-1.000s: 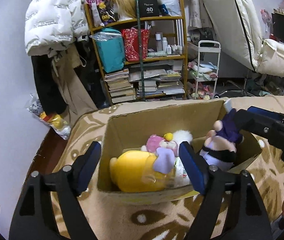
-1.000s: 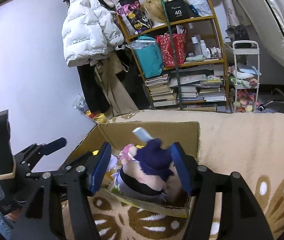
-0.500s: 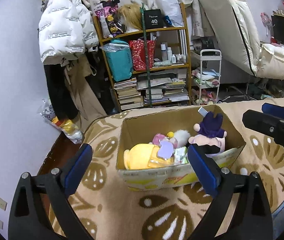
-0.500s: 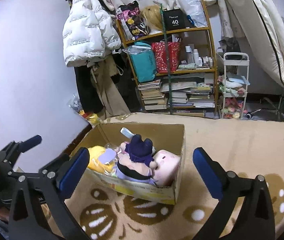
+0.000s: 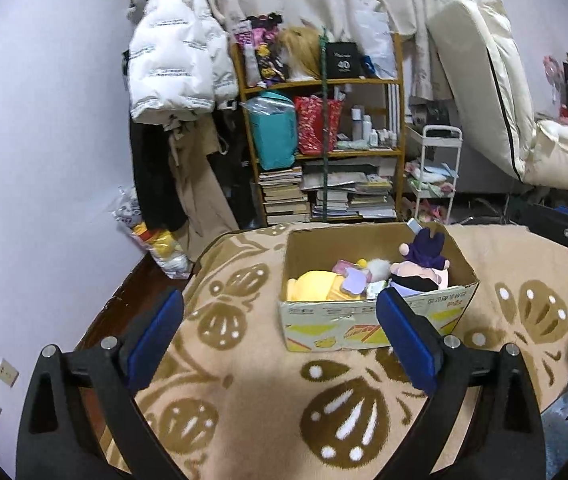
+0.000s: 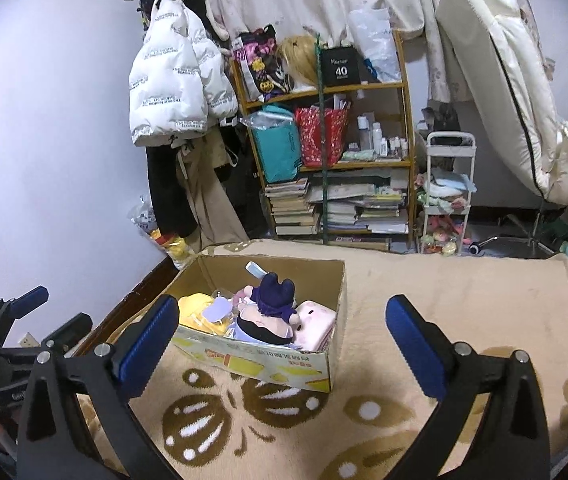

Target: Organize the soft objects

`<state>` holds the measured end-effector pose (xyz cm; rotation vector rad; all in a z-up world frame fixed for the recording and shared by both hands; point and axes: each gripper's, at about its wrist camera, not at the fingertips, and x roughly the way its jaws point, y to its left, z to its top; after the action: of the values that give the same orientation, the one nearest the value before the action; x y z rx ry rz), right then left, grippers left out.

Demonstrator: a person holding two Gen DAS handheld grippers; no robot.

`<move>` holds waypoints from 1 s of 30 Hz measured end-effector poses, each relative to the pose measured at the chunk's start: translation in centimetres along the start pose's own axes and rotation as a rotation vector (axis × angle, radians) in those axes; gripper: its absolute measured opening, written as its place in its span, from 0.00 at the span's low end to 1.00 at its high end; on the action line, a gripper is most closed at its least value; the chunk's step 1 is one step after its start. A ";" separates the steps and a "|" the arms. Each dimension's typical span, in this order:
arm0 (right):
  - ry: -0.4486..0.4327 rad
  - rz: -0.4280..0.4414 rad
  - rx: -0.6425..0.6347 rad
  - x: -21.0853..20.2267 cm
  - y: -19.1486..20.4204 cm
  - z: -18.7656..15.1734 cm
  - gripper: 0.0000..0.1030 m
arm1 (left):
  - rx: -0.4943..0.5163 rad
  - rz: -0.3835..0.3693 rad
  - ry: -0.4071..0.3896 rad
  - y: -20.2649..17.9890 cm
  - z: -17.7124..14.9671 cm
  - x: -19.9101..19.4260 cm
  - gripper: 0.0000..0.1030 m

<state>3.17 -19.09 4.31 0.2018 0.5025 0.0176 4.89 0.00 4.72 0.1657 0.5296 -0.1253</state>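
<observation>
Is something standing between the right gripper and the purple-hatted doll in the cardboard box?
Only the cardboard box's near wall stands before the purple-hatted doll. The open right gripper has a free path from above.

A brown cardboard box (image 6: 268, 364) with yellow and red print on its front sits on a beige blanket (image 6: 463, 292) patterned with brown leaf shapes and white dots. Inside the box: a yellow plush (image 6: 196, 308), a doll with dark purple hair (image 6: 276, 292) (black band around its body) and a pale pink plush (image 6: 315, 330).
</observation>
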 end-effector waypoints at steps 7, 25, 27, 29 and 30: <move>-0.040 -0.018 -0.039 -4.3 0.3 -0.1 1.00 | -0.033 0.037 -0.037 1.5 -0.3 -3.2 0.93; -0.130 -0.067 -0.048 -8.5 -0.5 -2.8 1.00 | 0.003 0.093 -0.140 0.2 -2.5 -7.4 0.94; -0.122 -0.073 -0.047 -8.0 -0.6 -2.9 1.00 | 0.002 0.097 -0.133 0.1 -2.8 -7.0 0.94; -0.116 -0.072 -0.043 -7.7 -0.7 -3.0 1.00 | -0.002 0.099 -0.125 0.2 -3.1 -6.4 0.94; -0.113 -0.073 -0.042 -7.5 -0.8 -3.1 1.00 | -0.004 0.102 -0.121 0.2 -3.3 -6.2 0.94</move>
<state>-4.88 -19.81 5.06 0.1425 0.3966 -0.0543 -2.03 1.30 5.15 0.1801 0.4000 -0.0352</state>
